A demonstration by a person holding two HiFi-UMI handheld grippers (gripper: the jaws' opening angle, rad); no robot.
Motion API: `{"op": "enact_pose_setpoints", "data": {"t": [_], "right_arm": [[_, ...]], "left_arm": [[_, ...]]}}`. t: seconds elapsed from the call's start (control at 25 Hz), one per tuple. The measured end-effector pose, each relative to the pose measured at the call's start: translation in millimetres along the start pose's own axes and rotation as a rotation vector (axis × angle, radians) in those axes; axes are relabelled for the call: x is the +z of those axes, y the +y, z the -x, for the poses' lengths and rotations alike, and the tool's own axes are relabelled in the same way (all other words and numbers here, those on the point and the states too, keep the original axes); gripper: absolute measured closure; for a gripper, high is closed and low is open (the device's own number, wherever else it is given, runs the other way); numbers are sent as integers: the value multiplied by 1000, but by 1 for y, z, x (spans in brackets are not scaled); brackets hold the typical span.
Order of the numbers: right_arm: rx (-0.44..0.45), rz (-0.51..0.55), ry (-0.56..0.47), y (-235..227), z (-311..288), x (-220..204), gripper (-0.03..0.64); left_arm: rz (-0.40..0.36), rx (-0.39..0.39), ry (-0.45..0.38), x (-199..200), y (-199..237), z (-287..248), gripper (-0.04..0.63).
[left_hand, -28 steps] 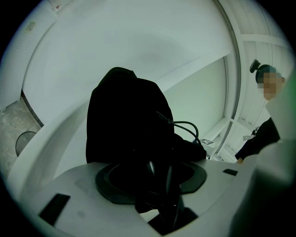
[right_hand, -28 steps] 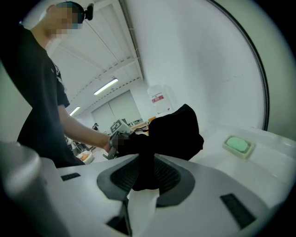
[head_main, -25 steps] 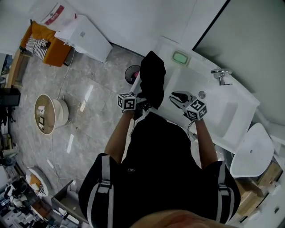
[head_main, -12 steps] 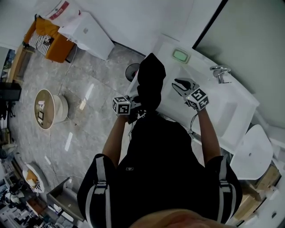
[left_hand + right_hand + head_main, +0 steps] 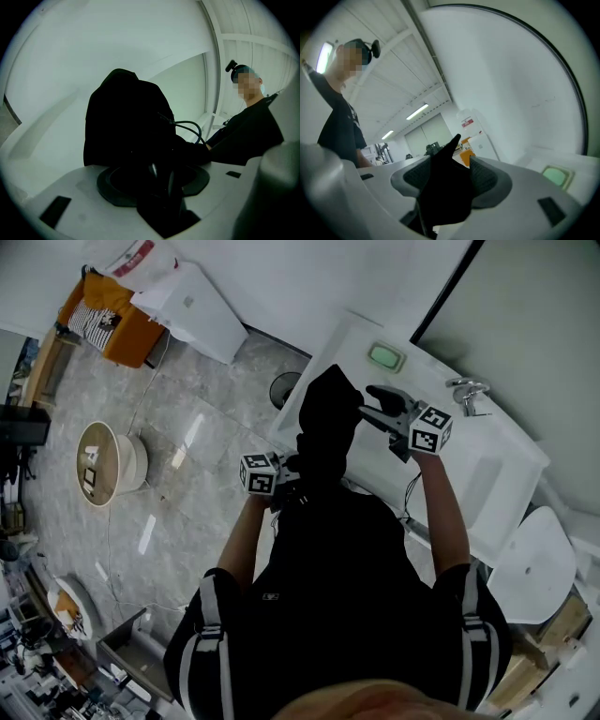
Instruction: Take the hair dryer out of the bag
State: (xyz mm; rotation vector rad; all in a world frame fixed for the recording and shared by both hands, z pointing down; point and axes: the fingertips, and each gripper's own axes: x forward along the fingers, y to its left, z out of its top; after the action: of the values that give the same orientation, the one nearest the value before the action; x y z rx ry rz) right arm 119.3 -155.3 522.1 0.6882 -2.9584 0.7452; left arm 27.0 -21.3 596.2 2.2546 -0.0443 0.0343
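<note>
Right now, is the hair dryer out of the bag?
Apparently inside: no dryer shows anywhere, only the black bag upright over the white counter.

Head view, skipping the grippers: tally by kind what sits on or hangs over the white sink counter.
black bag: 1
green dish: 1
faucet: 1
Total: 3

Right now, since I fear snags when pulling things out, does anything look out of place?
A dark cord loops out of the black bag on its right side in the left gripper view; it could catch. Nothing else stands out.
</note>
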Motion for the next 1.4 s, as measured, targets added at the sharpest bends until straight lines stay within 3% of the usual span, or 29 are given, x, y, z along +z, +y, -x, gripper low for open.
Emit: {"op": "enact_pose_setpoints", "data": {"t": [0.12,0.24,0.4,0.56,0.8,1.04,1.4], "right_arm": [[87,-65,-36,9,-4,8,318],[136,-70,23,20,-16,3,319],[148,-30,81,27,-20,-3,544],[121,5,69,26,-18,0,551],[35,22,26,4,-1,19,551],[-118,83,41,-34,19,30,551],[-323,185,-83,-66,62,88,551]], "left_arm": [[-13,0,23,-9,-3,-6,397],[-27,0,59,-16,-6,-8,397],[-30,6,75,-20,-5,-9,397],[-13,8,65,-24,-3,-9,397],[-1,4,64,-30,-2,-13,397],[7,-3,66,-36,-3,-19,397],[13,0,59,-38,-2,-15,397]]}}
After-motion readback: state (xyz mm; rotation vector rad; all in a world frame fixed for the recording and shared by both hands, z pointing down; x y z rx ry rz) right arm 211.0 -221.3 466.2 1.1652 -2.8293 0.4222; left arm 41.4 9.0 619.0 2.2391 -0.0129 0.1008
